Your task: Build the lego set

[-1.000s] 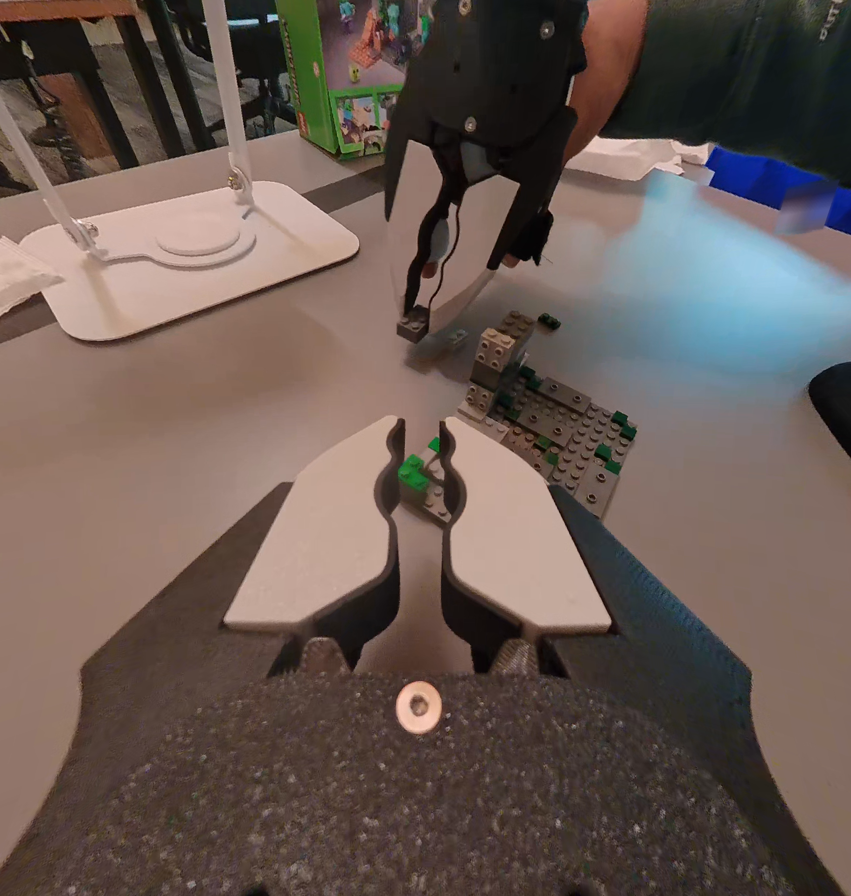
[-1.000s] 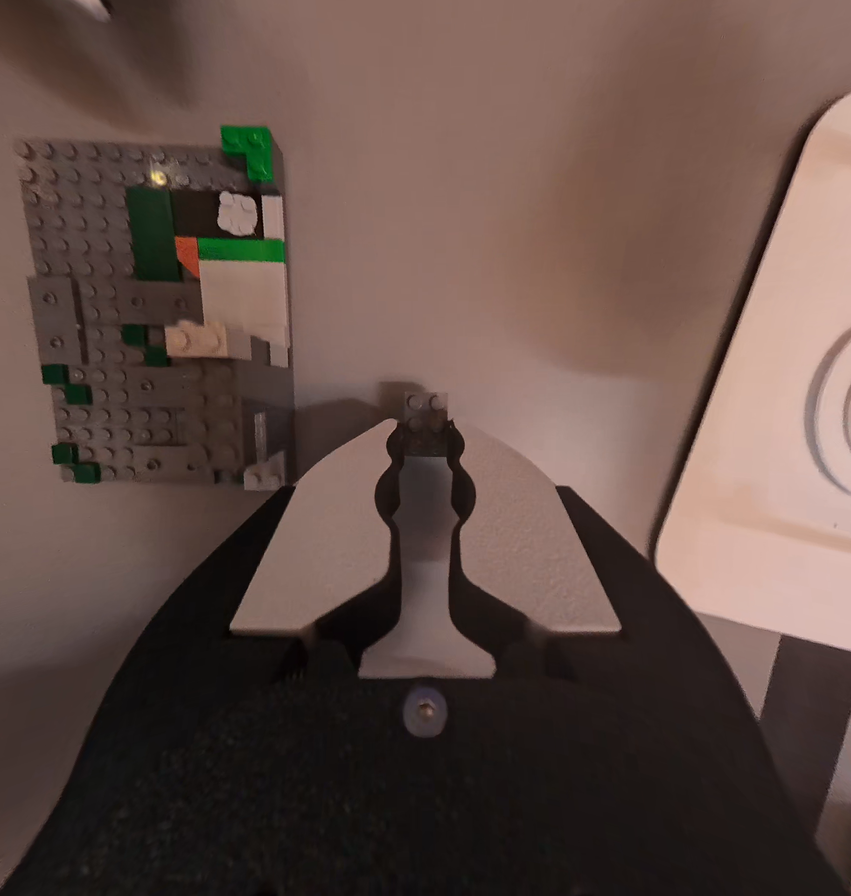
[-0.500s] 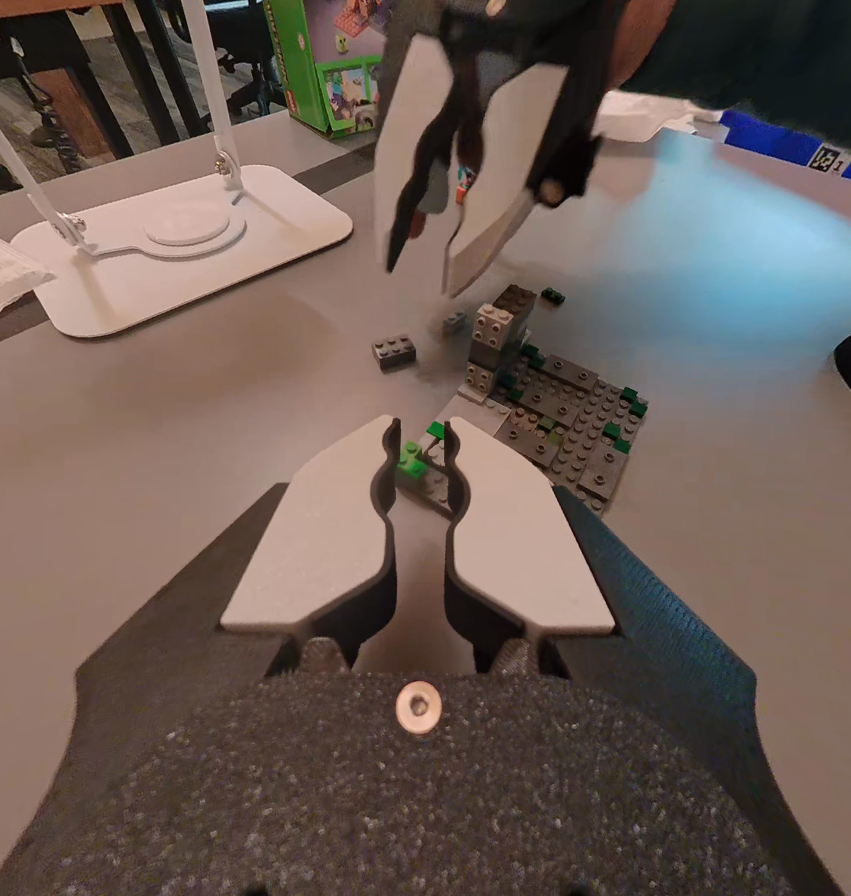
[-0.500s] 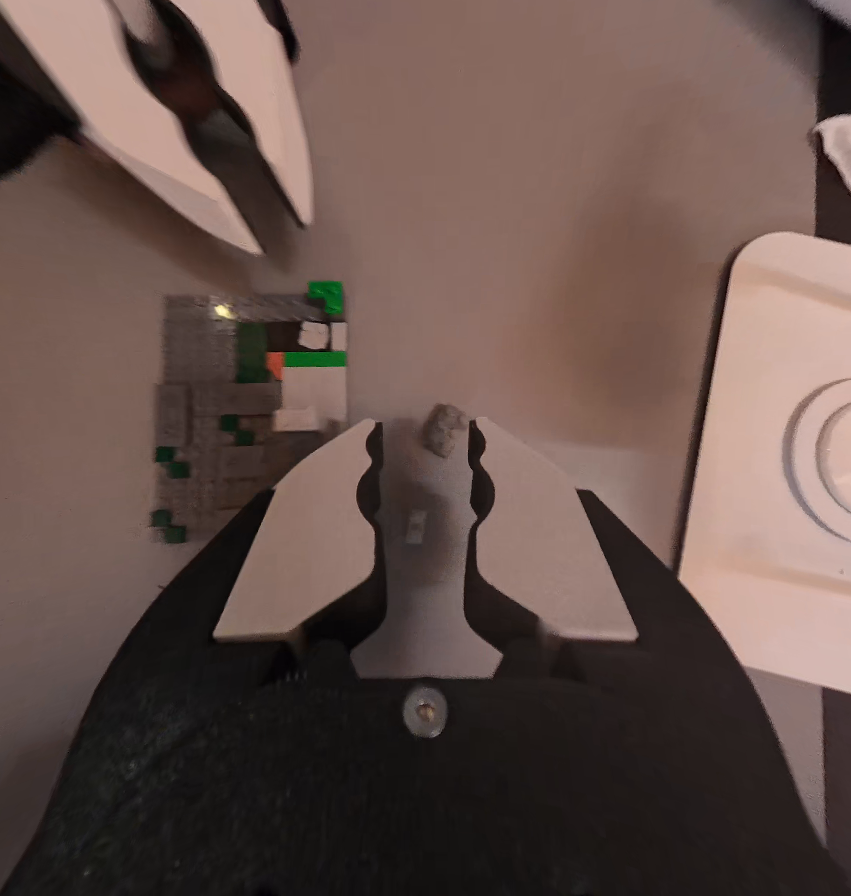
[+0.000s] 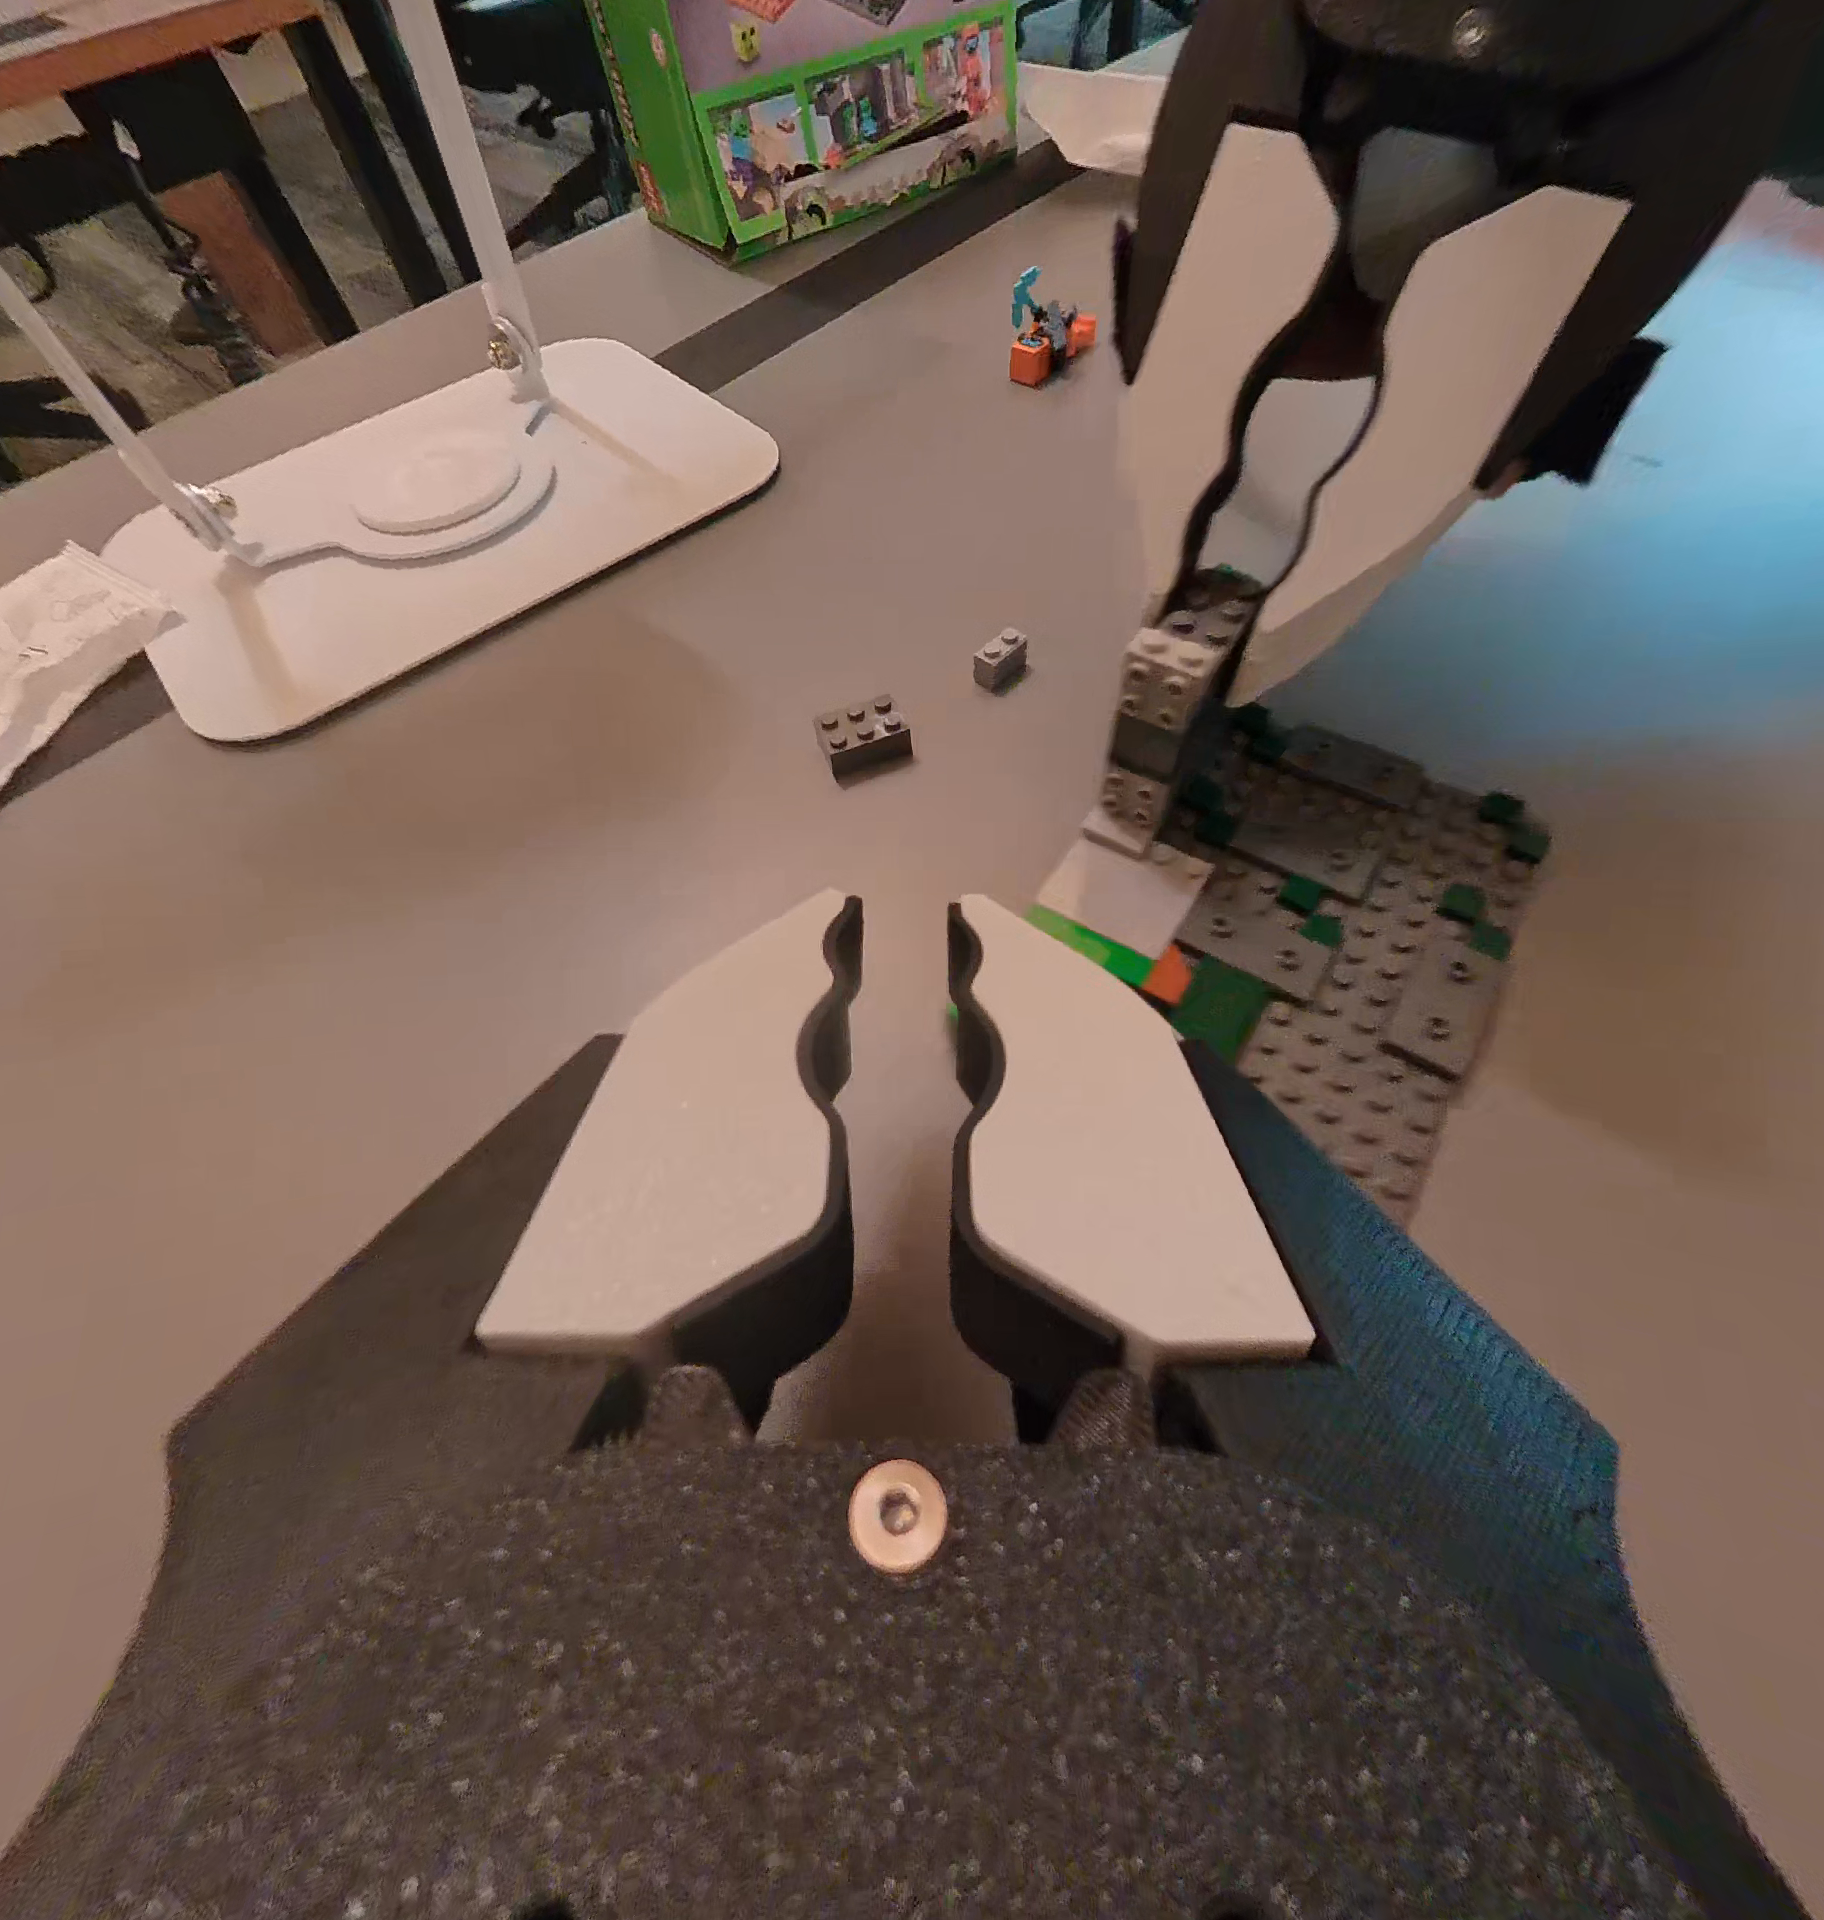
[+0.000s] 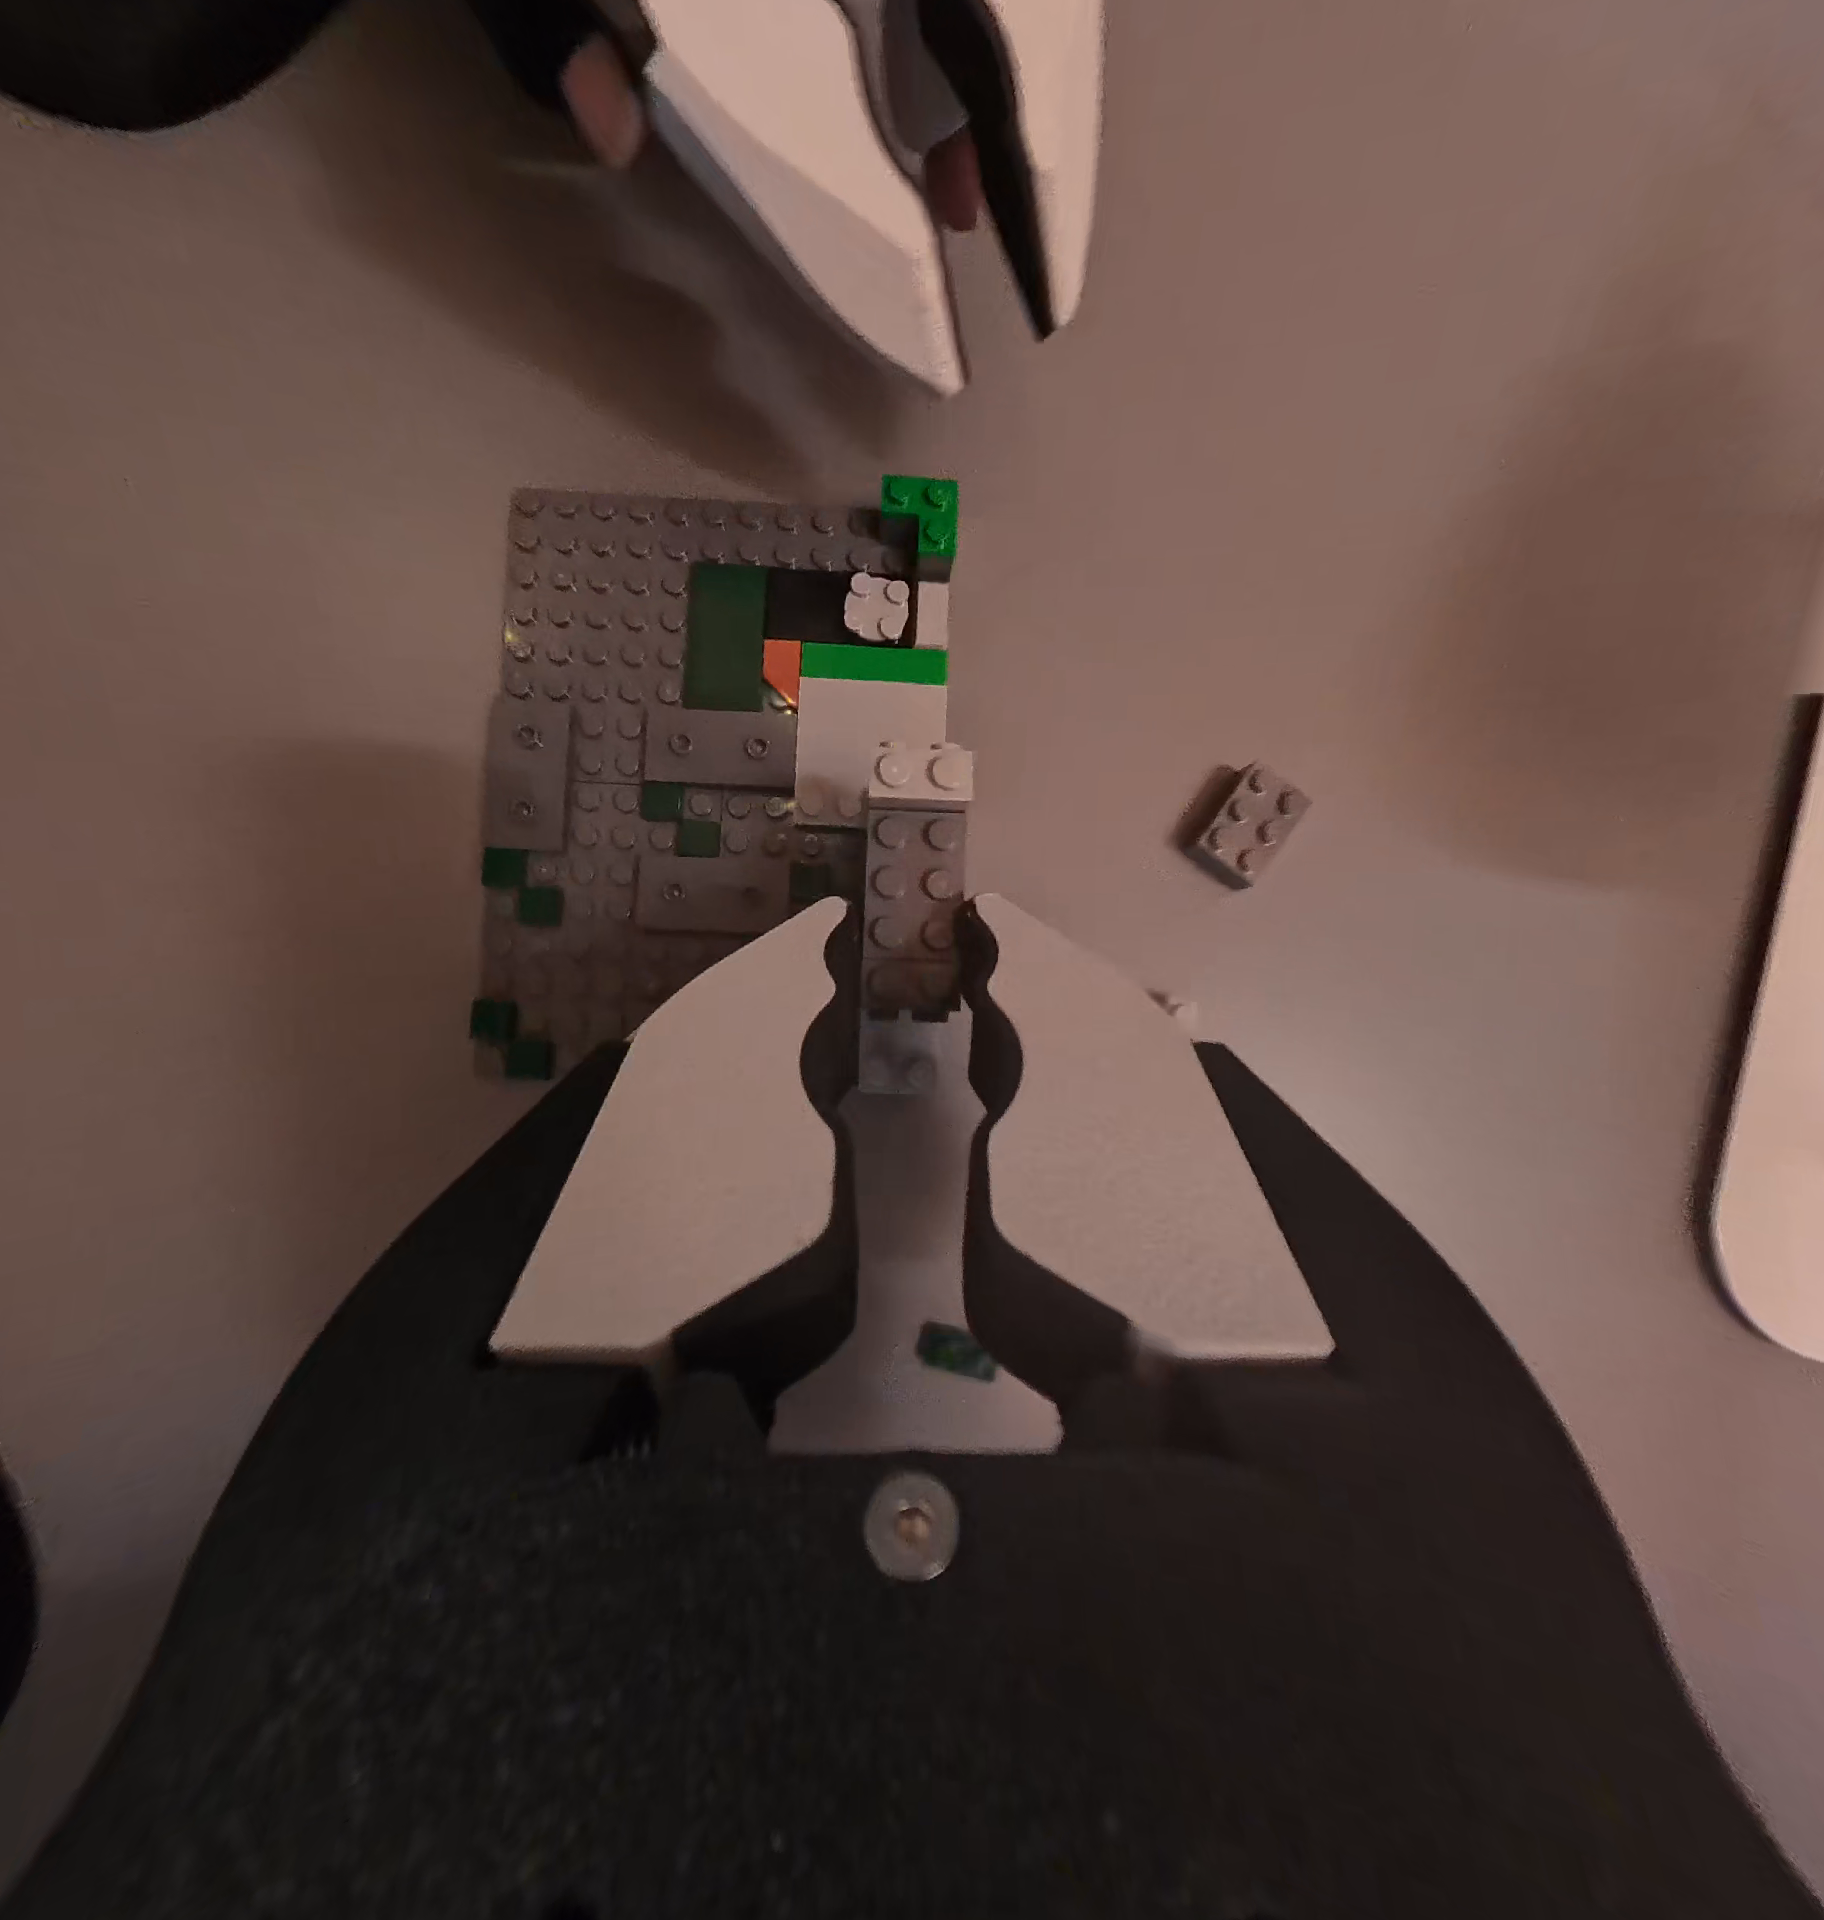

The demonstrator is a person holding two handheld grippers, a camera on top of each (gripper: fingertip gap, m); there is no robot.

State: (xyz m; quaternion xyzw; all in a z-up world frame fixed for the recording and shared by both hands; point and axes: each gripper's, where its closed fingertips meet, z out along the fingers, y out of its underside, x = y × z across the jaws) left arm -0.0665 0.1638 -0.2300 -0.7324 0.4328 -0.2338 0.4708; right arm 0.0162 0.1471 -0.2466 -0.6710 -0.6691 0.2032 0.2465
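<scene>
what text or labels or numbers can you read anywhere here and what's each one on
No text in either view is clear enough to read.
Green cardboard box at the table's far edge: lettering on its side strip and front, too small and blurred.
White printed paper sheet at the left edge: fine print, too small.
Grey lego baseplate: any marks on the studs are too small to make out.
</scene>
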